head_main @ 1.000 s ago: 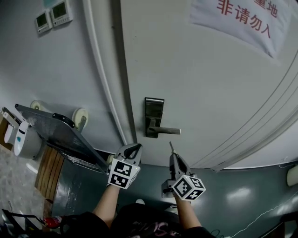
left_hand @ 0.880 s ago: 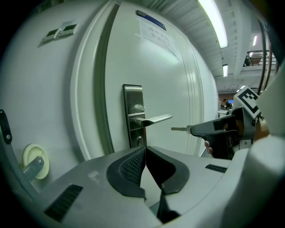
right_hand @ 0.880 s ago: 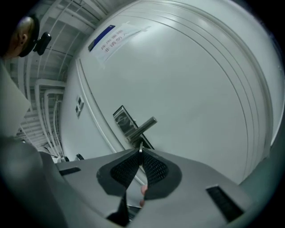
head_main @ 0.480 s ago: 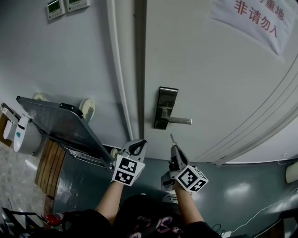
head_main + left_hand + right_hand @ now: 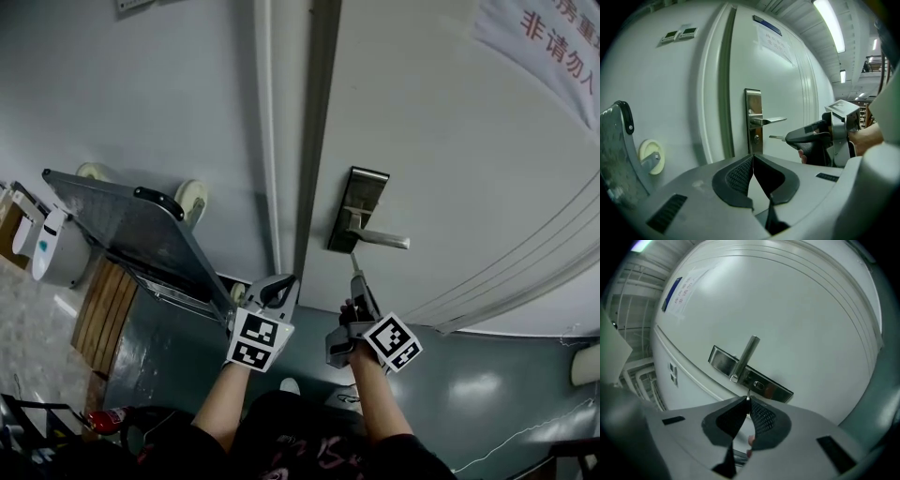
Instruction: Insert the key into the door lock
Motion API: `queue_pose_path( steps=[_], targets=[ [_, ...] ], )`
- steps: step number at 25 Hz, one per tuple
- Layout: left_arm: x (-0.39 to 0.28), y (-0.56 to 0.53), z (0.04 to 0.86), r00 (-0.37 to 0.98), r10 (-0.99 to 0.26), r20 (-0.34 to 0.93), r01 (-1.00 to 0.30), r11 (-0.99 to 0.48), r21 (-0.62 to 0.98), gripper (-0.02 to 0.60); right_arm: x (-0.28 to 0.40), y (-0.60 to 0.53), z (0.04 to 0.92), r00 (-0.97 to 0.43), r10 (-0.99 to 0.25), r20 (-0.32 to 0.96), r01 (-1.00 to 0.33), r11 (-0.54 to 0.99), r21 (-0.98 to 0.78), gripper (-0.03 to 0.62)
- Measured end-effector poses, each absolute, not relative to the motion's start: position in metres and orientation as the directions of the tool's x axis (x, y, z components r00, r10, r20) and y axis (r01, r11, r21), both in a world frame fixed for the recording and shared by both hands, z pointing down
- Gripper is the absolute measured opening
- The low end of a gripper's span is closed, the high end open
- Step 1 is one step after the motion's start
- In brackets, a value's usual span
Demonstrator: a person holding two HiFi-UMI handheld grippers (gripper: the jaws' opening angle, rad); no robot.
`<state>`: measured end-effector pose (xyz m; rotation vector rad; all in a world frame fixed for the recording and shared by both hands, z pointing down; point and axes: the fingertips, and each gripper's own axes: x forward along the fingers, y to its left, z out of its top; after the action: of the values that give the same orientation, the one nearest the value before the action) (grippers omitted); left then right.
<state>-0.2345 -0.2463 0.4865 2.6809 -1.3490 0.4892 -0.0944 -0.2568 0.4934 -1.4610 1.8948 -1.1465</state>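
The steel lock plate [image 5: 359, 208] with its lever handle [image 5: 382, 239] sits on the white door [image 5: 441, 141]. My right gripper [image 5: 359, 281] is shut on a thin metal key [image 5: 355, 266], whose tip points up at the bottom of the plate. In the left gripper view the key [image 5: 776, 137] hangs level with the keyhole [image 5: 756, 138], a short gap to its right. In the right gripper view the key tip [image 5: 748, 393] shows just below the keyhole [image 5: 758, 385]. My left gripper [image 5: 277, 289] is shut and empty, left of the right one.
A folded metal hand cart [image 5: 131, 239] with cream wheels [image 5: 191, 202] leans on the wall left of the door frame [image 5: 314, 141]. A white container [image 5: 52, 248] stands beside it. A paper sign [image 5: 553, 37] hangs on the door.
Both grippers have moved toward the door. The key tip has closed in on the bottom of the lock plate, and the right gripper has rolled.
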Motion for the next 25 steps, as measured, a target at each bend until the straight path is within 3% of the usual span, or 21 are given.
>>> queue_pose_path(
  steps=[25],
  targets=[
    [-0.284, -0.243, 0.532, 0.483, -0.764, 0.427, -0.842, -0.539, -0.013, 0.014, -0.096, -0.313, 0.524, -0.258, -0.963, 0.073, -0.254, -0.005, -0.967, 0.08]
  ],
)
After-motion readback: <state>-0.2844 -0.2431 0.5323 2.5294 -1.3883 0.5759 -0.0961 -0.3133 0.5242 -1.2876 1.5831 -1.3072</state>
